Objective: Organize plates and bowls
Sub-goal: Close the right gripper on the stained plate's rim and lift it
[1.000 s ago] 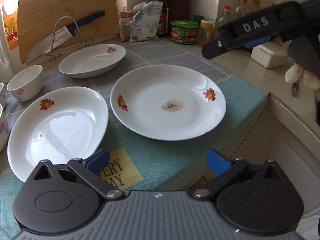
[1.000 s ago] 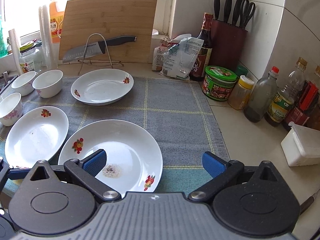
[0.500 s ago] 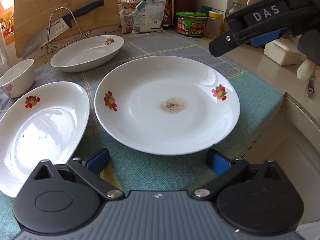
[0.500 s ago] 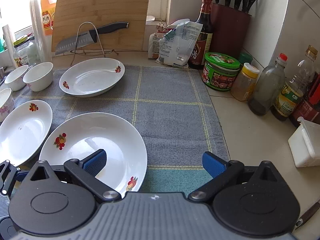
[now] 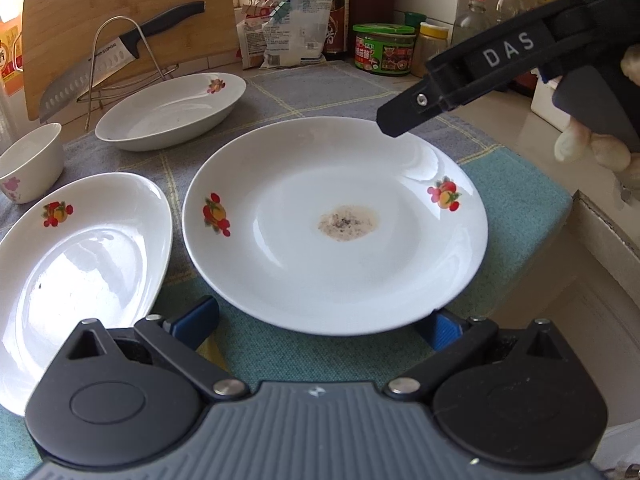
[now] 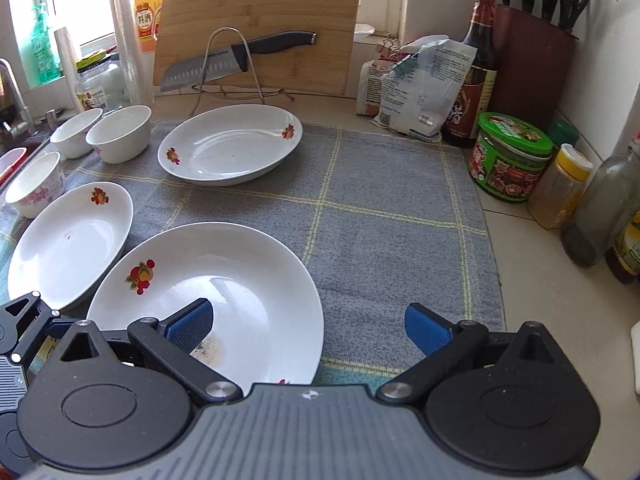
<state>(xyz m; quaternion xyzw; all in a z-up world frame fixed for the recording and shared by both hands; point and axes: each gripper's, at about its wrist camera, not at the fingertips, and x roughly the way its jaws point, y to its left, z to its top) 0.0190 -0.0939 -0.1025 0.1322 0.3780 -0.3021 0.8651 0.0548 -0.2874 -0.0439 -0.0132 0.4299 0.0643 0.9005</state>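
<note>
**Plates and bowls not yet gathered**

Grey checked cloth (image 6: 392,224) covers the kitchen counter, and all the dishes are laid on it. The stained plate (image 5: 336,224) is taken as the landmark. It lies near the front edge of the cloth, with a brown spot in its middle. A second plate (image 5: 76,264) is seen just left of it; whether their rims touch cannot be told. A third plate (image 6: 232,144) is placed behind the stained plate, well apart from it. Three bowls (image 6: 120,132) are set to the far left of the stained plate, near the cloth's left edge. A knife (image 6: 236,56) on a wire stand and a cutting board (image 6: 260,20) are seen behind the third plate.

The left gripper (image 5: 320,320) is held low at the near rim of the stained plate. Its jaws are spread wide and nothing is clamped; one blue pad is partly hidden under the rim. The right gripper (image 6: 308,324) is held above the same plate, with its jaws also apart and empty.

No dish is stacked on another, so the task is judged to be at its very beginning. All three plates and all three bowls remain to be gathered. The stained plate is probably the first to be lifted.
</note>
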